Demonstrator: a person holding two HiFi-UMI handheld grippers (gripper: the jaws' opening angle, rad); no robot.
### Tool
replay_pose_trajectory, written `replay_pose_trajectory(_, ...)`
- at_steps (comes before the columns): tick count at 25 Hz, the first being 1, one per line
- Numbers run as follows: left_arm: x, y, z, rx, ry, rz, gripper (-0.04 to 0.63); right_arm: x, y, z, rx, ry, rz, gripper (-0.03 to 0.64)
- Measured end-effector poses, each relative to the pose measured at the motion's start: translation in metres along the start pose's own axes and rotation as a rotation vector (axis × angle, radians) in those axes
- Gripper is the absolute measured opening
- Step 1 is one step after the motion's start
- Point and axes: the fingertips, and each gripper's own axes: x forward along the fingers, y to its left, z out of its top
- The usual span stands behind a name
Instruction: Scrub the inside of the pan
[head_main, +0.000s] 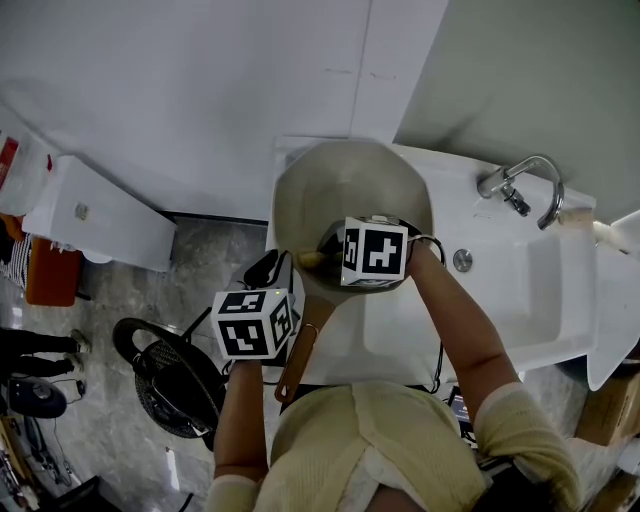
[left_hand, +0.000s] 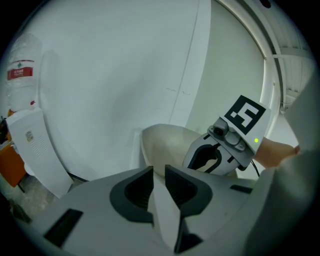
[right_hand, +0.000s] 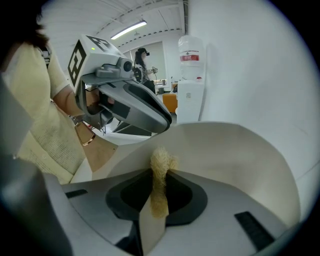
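A pale metal pan (head_main: 350, 190) with a wooden handle (head_main: 298, 358) is held tilted over the left end of a white sink. My left gripper (head_main: 293, 318) is shut on the handle, which shows as a pale strip (left_hand: 167, 215) between its jaws. My right gripper (head_main: 325, 258) reaches into the pan from the right. It is shut on a yellowish fibrous scrubber (head_main: 308, 260), whose tuft (right_hand: 160, 167) sticks out of the jaws against the pan's inner wall (right_hand: 240, 160). In the left gripper view the pan bowl (left_hand: 165, 142) lies just ahead, with the right gripper (left_hand: 212, 157) inside it.
The sink basin (head_main: 530, 300) extends to the right, with a chrome faucet (head_main: 525, 185) at its back. A white wall stands behind the pan. On the floor to the left sit a white cabinet (head_main: 100, 215) and a dark round wire object (head_main: 165, 385).
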Motion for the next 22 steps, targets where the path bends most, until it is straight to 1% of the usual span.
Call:
replay_pose_trajectory(5, 0.001, 0.006, 0.005, -0.025, -0.02, 0.007, 0.123, -0.009, -0.009, -0.005, 0.019, 0.005, -0.057, 0.078)
replay_pose_trajectory(9, 0.009, 0.009, 0.01, -0.05, -0.021, -0.005, 0.126, -0.02, -0.025, -0.008, 0.062, -0.011, -0.131, 0.078)
replay_pose_trajectory(11, 0.013, 0.013, 0.012, -0.052, -0.016, 0.001, 0.129, -0.028, -0.037, -0.008, 0.082, -0.027, -0.182, 0.078)
replay_pose_trajectory(16, 0.023, 0.023, 0.017, -0.093, 0.001, -0.022, 0.135, -0.052, -0.077, -0.012, 0.122, -0.052, -0.36, 0.078)
replay_pose_trajectory(22, 0.036, 0.028, 0.026, -0.097, 0.022, -0.037, 0.137, -0.078, -0.123, -0.027, 0.196, -0.029, -0.596, 0.078)
